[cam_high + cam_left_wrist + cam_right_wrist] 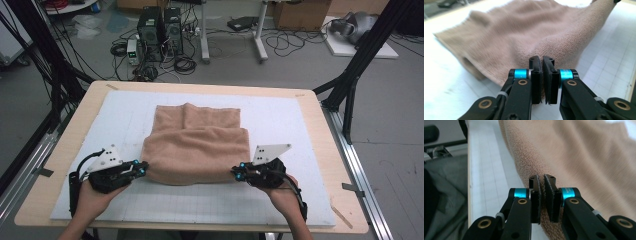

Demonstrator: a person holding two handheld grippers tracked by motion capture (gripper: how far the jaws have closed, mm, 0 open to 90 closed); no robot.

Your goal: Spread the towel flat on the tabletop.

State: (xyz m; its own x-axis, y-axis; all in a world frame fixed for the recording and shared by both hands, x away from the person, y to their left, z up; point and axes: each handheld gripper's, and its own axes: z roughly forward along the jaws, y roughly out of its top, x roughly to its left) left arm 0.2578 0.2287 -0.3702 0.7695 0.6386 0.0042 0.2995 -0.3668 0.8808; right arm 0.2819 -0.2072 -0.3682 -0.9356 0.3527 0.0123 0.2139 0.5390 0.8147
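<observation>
- The light-brown terry towel (196,142) lies at the centre of the white gridded mat (280,200) that covers the pale wooden table (320,130); its near portion is raised and bunched, while a flat strip reaches toward 12 o'clock.
- The left gripper (142,168) sits at the towel's 8 o'clock corner, held in the person's left hand (95,197). In the left gripper view its black jaws are clenched on the towel's edge (544,75), with cloth pinched between the pads.
- The right gripper (235,173) sits at the towel's 4 o'clock corner, carried by the right hand (285,197). In the right gripper view its jaws are likewise clamped on a fold of the towel (543,200), which runs up between the pads.
- Done, as far as can be judged: both near corners are grasped, and the near edge is lifted off the mat, so a fold appears to be under way.
- Left, in my judgement: carrying the near edge toward 12 o'clock, laying it over the far strip, lining up the edges and letting go.
- Whether the towel already bears an earlier fold I cannot tell; the layers under the bulge are hidden.
</observation>
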